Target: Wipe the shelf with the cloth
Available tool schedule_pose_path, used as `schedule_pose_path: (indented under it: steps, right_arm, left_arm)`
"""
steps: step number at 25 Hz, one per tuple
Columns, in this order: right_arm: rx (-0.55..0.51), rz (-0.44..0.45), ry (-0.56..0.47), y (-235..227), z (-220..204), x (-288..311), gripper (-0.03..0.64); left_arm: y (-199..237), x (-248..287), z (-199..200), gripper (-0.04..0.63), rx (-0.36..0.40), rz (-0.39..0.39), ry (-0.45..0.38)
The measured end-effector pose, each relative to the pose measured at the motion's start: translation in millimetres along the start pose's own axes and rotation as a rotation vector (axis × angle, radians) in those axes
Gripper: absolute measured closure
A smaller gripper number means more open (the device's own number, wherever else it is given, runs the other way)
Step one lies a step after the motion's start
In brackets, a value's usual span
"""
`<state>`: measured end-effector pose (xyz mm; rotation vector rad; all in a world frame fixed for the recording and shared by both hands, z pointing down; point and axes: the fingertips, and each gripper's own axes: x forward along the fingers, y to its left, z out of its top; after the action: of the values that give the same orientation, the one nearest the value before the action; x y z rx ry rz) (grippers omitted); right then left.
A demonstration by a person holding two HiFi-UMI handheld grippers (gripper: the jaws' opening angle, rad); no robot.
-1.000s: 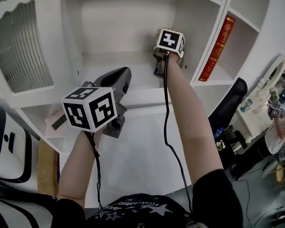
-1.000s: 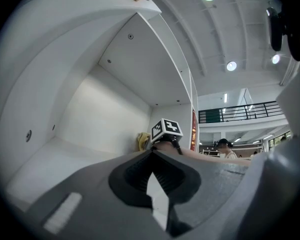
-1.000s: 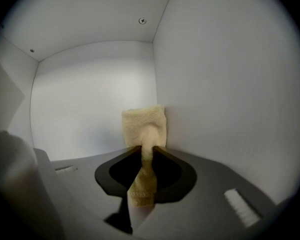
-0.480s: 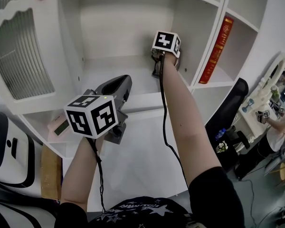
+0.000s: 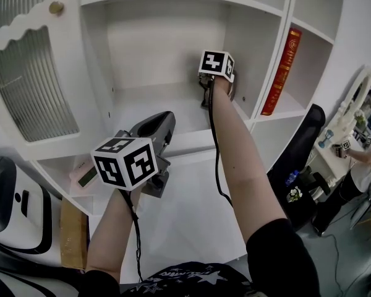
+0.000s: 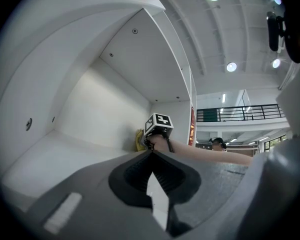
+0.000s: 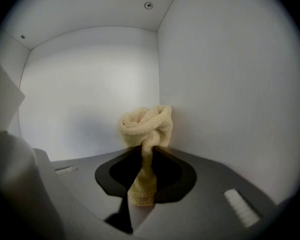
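Deep in the right rear corner of the shelf [image 5: 142, 101], the right gripper [image 7: 143, 154] is pinching the yellow cloth [image 7: 146, 124], seemingly against the side wall; the left gripper [image 6: 151, 156] is hovering out front, jaws pressed together.

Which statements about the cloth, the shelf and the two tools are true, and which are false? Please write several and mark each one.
1. The right tool is shut on a pale yellow cloth. True.
2. The cloth is at the left wall of the shelf compartment. False: it is bunched in the back right corner.
3. The left tool holds a second cloth. False: its jaws are together with nothing between them, near the front edge of the shelf.
4. A red book stands in the next compartment to the right. True.
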<state>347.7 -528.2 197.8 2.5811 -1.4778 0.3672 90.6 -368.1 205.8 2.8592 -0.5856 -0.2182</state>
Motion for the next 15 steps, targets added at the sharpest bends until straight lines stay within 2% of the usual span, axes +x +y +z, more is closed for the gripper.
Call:
schedule_pose_path:
  steps: [8,15]
  right_arm:
    - [-0.14,-0.102,-0.003,-10,-3,-31,0.52]
    - [-0.111,-0.096,-0.002,-22,-14,-67,0.52]
  left_arm:
    - [-12,-13,1,0.589,0.003,-0.028,-0.004]
    - [-22,-34,-3,0.589,0.008,-0.031,0.002]
